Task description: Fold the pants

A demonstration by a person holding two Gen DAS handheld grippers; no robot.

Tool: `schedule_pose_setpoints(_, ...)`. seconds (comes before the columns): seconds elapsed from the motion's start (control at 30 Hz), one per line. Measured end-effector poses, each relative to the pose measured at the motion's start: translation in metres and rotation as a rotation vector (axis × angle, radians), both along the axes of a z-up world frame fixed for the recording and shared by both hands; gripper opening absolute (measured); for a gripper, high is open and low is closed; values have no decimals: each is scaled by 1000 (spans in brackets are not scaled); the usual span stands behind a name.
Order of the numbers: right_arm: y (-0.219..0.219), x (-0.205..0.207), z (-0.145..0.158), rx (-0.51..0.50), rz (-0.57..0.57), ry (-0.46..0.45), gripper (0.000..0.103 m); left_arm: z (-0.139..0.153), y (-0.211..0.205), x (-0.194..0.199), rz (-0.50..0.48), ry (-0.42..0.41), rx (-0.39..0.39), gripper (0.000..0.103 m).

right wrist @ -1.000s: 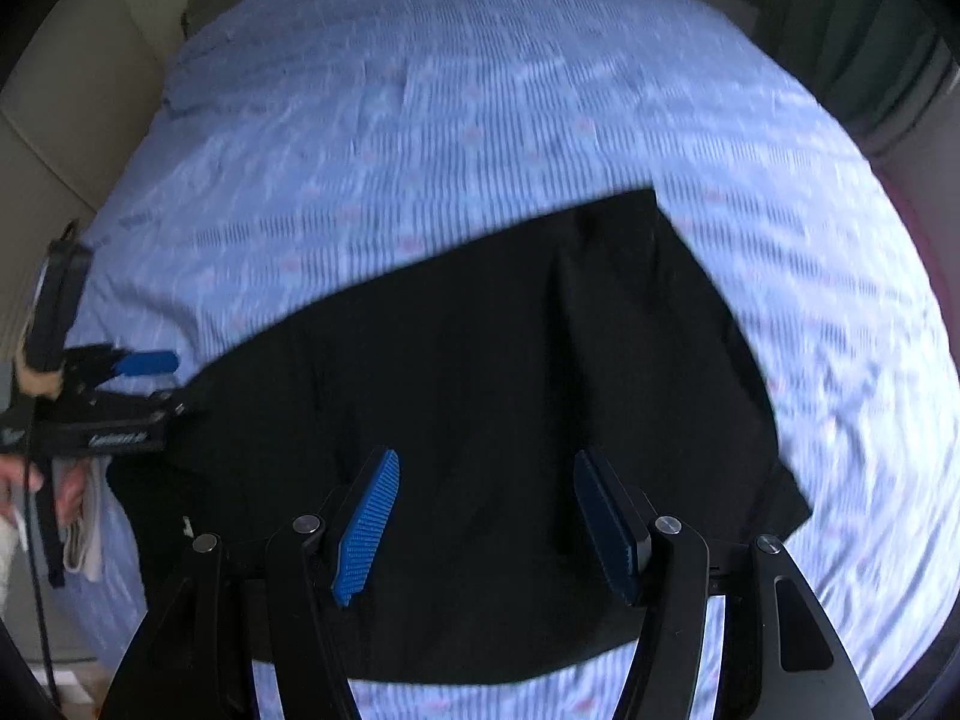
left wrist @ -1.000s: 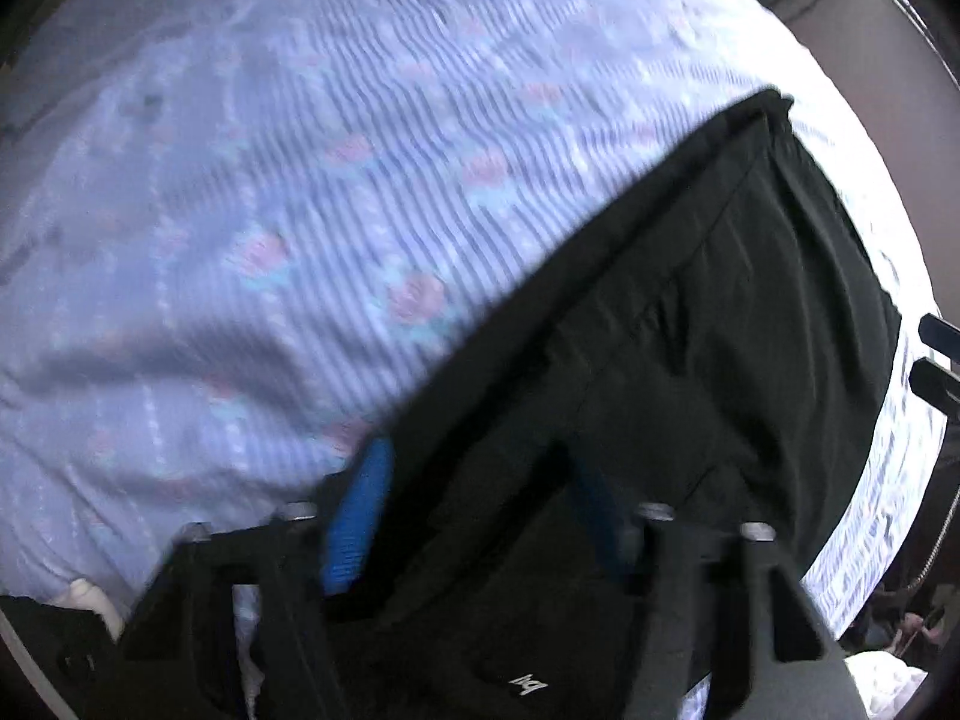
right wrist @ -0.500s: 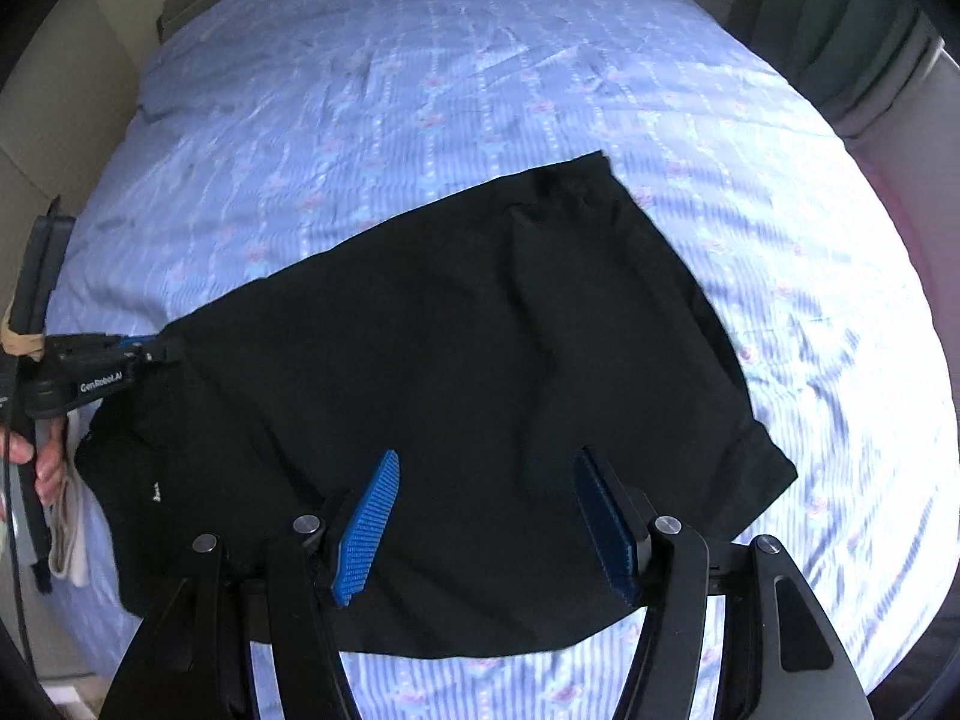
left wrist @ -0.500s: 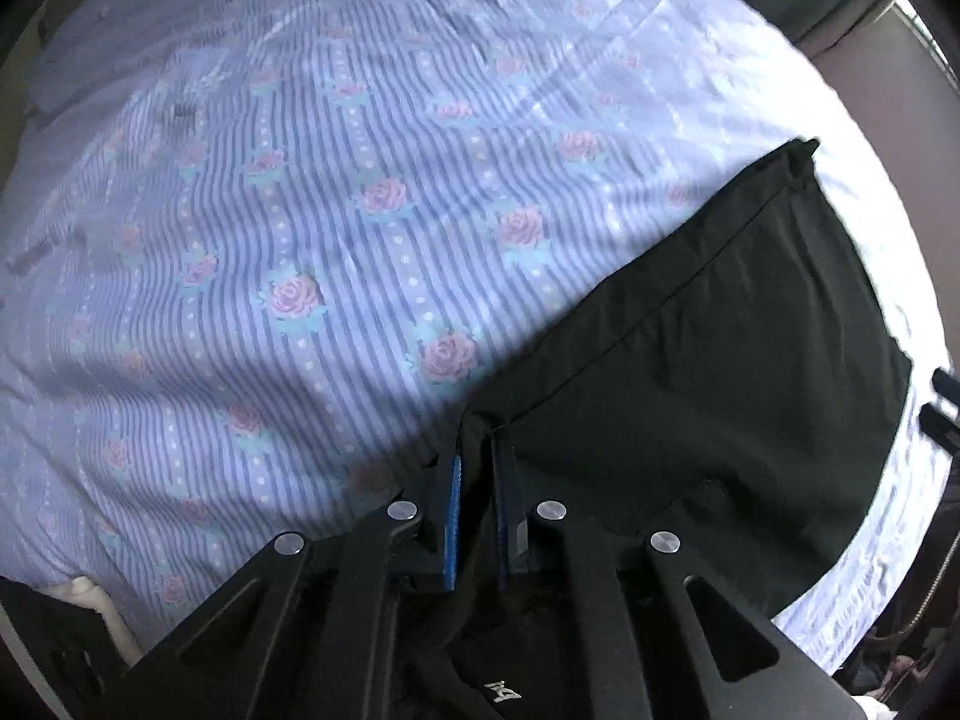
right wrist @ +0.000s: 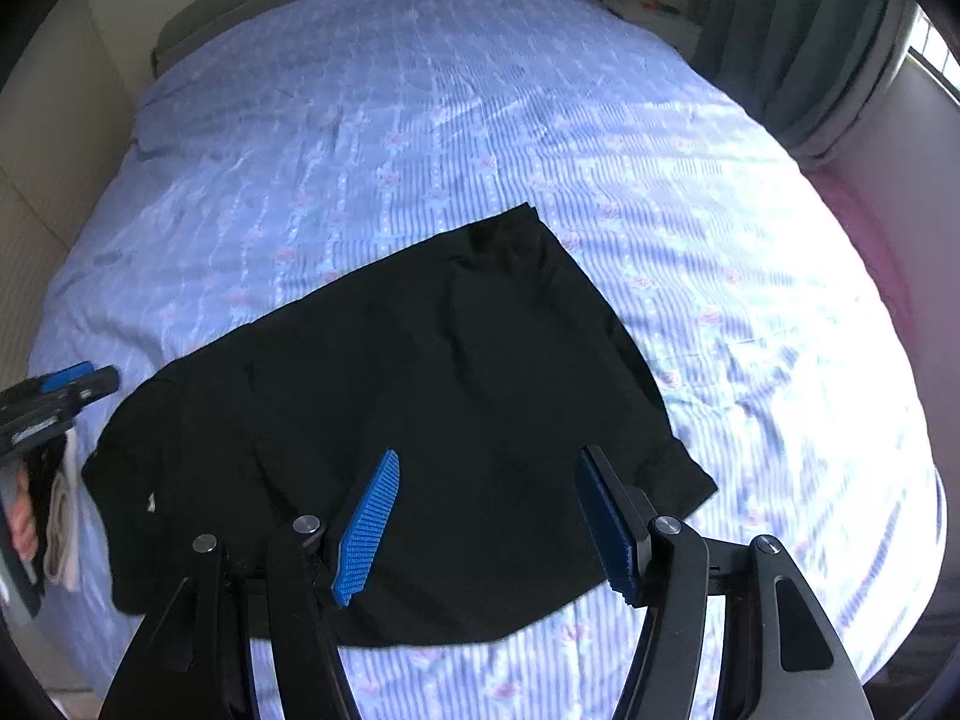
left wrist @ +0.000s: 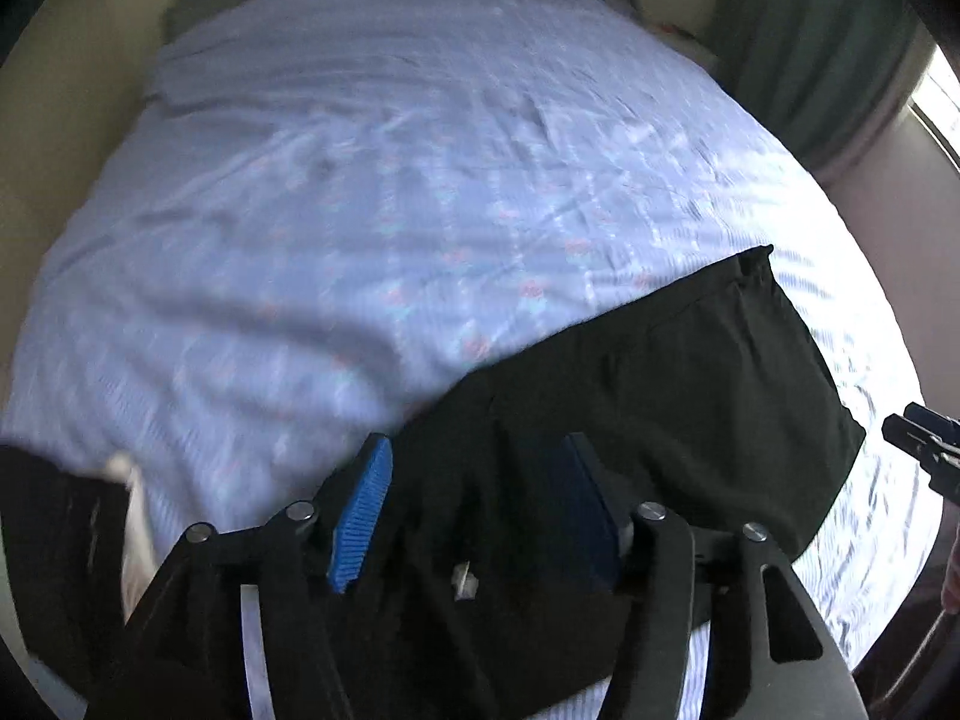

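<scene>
From the left wrist we look along our left gripper (left wrist: pixel 474 510), whose two blue-padded fingers (left wrist: pixel 363 510) stand wide apart with nothing between them. Under and ahead of them lie the black pants (left wrist: pixel 690 384), spread flat on the bed sheet (left wrist: pixel 360 192), a pale blue striped cloth with small pink roses. The dark cloth reaches from beneath our fingers out to the right, ending in a straight edge near the bright side of the bed. A small white mark shows on the cloth low between the fingers. At the far right edge the tip of our right gripper (left wrist: pixel 921 438) comes into view, apart from the pants. This view is blurred, so finer folds are hard to read. A green curtain (left wrist: pixel 798 36) hangs at the upper right

From the right wrist we see our right gripper (right wrist: pixel 486 516) with its blue pads (right wrist: pixel 366 519) likewise spread wide, holding nothing, hovering over the near edge of the pants (right wrist: pixel 450 360). The garment lies as a broad, roughly four-sided shape across the middle of the sheet (right wrist: pixel 480 120), one corner pointing up towards the head of the bed. At the left edge our left gripper (right wrist: pixel 60 387) sits just beside the pants' left end; its fingers look parted there too. A pale folded cloth (right wrist: pixel 63 516) lies at the bed's left edge beside the hand. The curtain (right wrist: pixel 798 30) hangs at the upper right
</scene>
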State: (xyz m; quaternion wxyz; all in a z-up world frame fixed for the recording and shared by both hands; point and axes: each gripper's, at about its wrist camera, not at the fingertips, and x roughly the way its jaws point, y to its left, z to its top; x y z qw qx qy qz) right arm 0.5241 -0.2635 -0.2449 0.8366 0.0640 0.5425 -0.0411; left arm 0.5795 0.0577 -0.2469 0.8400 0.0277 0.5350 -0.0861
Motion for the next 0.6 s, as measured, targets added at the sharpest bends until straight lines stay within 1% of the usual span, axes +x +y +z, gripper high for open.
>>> schedule_pose_setpoints(0.1,7,-19,5,26,28,4,62,-1,19,-38,90,20,-4,60)
schedule_pose_setpoints(0.2,20,-40,2,36,50,28,62,-13,41,-78,178,71,-8,61)
schedule_pose_setpoints(0.23,25,-47,-1,44,62,45,62,-21,50,-92,220,102,-26,61)
schedule_pose_setpoints(0.3,41,-62,-11,56,99,96,62,-33,65,-113,274,152,-54,60)
schedule_pose_setpoints(0.33,47,-67,-16,57,112,117,62,-40,74,-124,309,175,-81,60)
schedule_pose_setpoints(0.43,69,-80,-28,62,163,176,62,-55,92,-145,382,204,-149,60)
schedule_pose_setpoints(0.53,87,-92,-36,37,218,195,62,-70,105,-155,419,221,-196,60)
schedule_pose_setpoints(0.6,96,-96,-41,18,242,201,62,-80,111,-158,440,246,-247,60)
